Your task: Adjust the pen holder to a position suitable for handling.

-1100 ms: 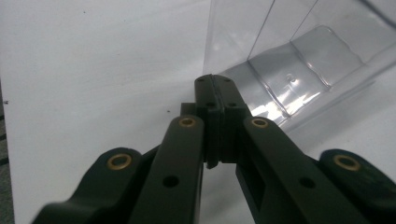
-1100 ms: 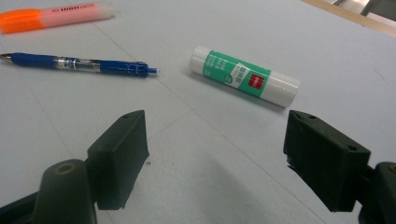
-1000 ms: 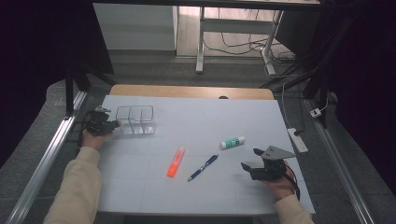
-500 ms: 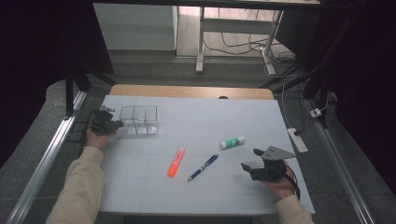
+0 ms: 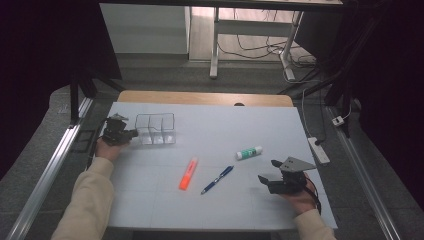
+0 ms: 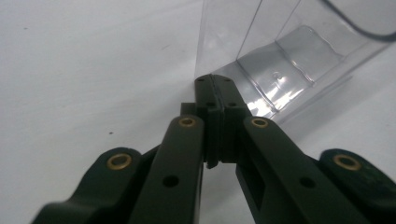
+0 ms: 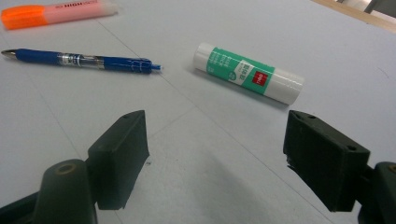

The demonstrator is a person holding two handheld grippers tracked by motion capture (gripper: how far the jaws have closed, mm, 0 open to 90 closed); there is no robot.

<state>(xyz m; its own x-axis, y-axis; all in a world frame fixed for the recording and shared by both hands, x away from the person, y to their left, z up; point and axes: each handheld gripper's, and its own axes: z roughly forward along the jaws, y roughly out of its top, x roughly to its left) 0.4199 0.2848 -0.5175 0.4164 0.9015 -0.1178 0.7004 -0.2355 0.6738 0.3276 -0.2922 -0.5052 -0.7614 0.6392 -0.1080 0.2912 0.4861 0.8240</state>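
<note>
At the left edge of the high view, your left gripper [image 5: 131, 133] sits against the clear plastic organizer [image 5: 156, 129], jaws pressed together. In the left gripper view the closed tips [image 6: 215, 91] meet right at the organizer's [image 6: 280, 56] near corner wall; whether they pinch that thin wall or merely touch it, you cannot tell. The organizer stands upright in the upper left of the white sheet, its transparent dividers forming small compartments.

Lower right in the high view, your right gripper [image 5: 267, 181] rests with jaws wide apart, holding nothing. In the right gripper view its blocky black pads [image 7: 119, 154] frame bare sheet, with a white-and-green glue stick [image 7: 248, 73] lying beyond them, a blue ballpoint pen [image 7: 81, 60] at upper left and an orange highlighter [image 7: 56, 12] above that.

The table [image 5: 210, 97] has a wooden edge under the matte, pale sheet [image 5: 220, 130]. Behind it lie grey floor, trailing cables and white table legs.
</note>
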